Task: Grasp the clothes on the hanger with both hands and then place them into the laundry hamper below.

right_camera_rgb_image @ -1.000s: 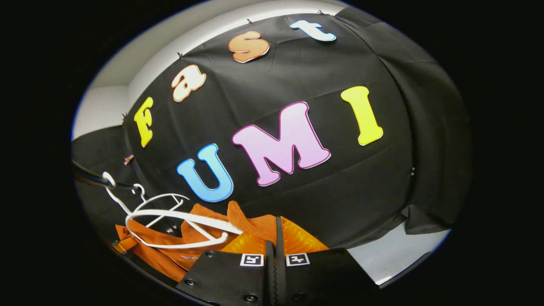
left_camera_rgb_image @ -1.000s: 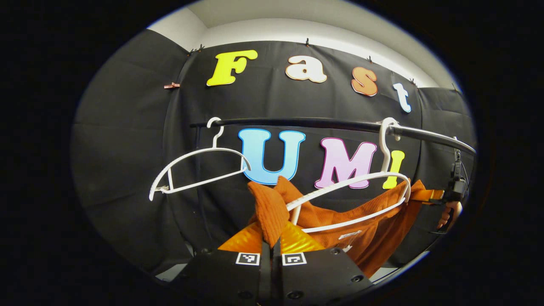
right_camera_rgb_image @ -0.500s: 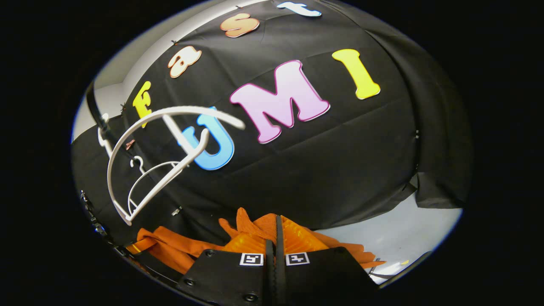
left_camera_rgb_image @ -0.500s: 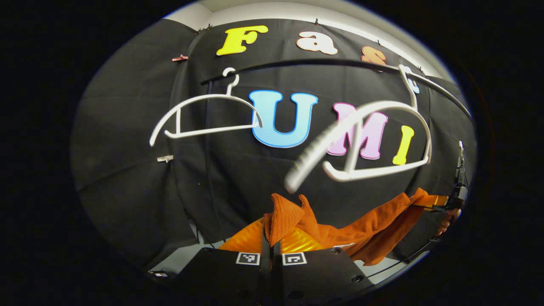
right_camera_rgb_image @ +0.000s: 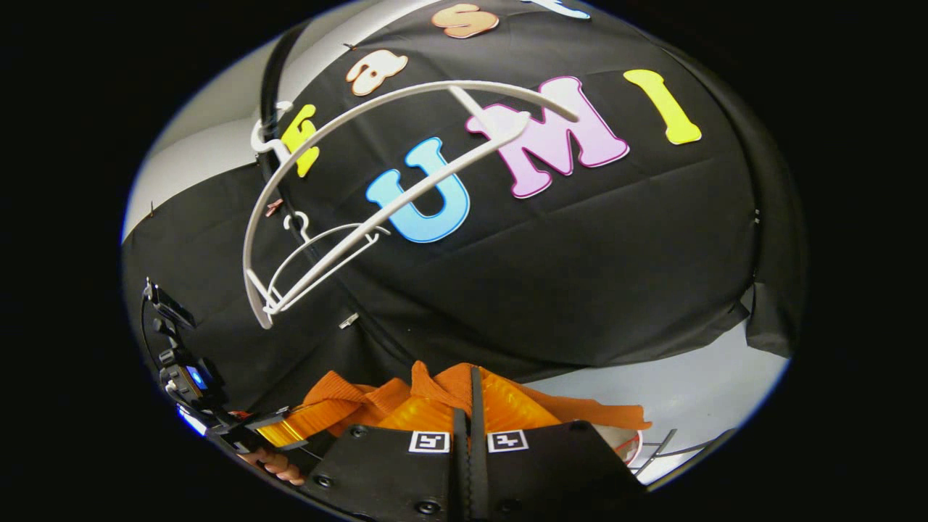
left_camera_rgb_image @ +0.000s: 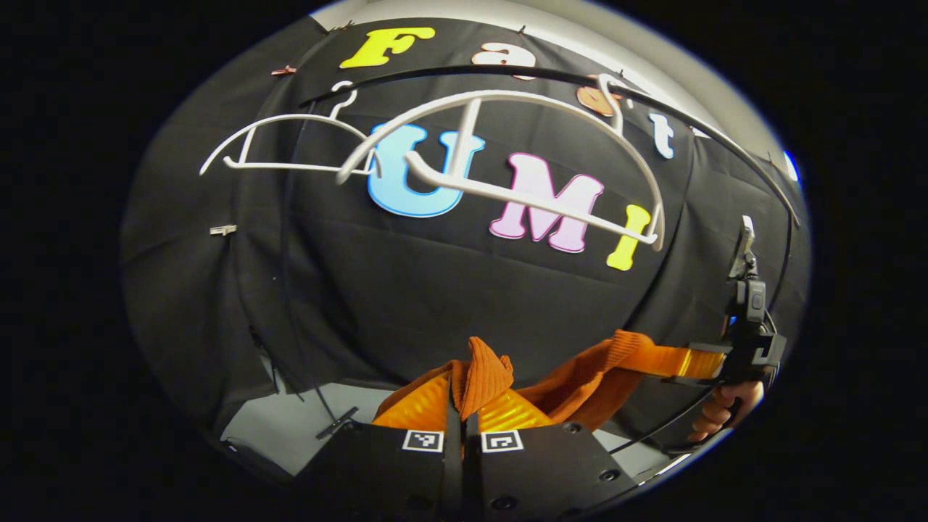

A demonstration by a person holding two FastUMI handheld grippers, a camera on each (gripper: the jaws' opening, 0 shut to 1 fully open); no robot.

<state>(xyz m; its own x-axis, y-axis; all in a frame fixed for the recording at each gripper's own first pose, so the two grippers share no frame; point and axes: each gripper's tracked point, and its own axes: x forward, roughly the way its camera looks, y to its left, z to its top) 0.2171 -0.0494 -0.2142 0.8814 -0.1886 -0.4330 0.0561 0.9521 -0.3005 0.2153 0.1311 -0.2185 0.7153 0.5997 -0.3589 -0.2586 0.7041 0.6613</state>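
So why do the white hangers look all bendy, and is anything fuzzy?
Left gripper view: the fisheye lens bows the near hanger and the rail; both look sharp. Right gripper view: the same hanger curves too; the orange garment is crisp.

My left gripper view looking up from low, close behind my pinched orange garment [left_camera_rgb_image: 484, 373], my right gripper view likewise, both sharing the white hangers [left_camera_rgb_image: 500, 145] overhead.
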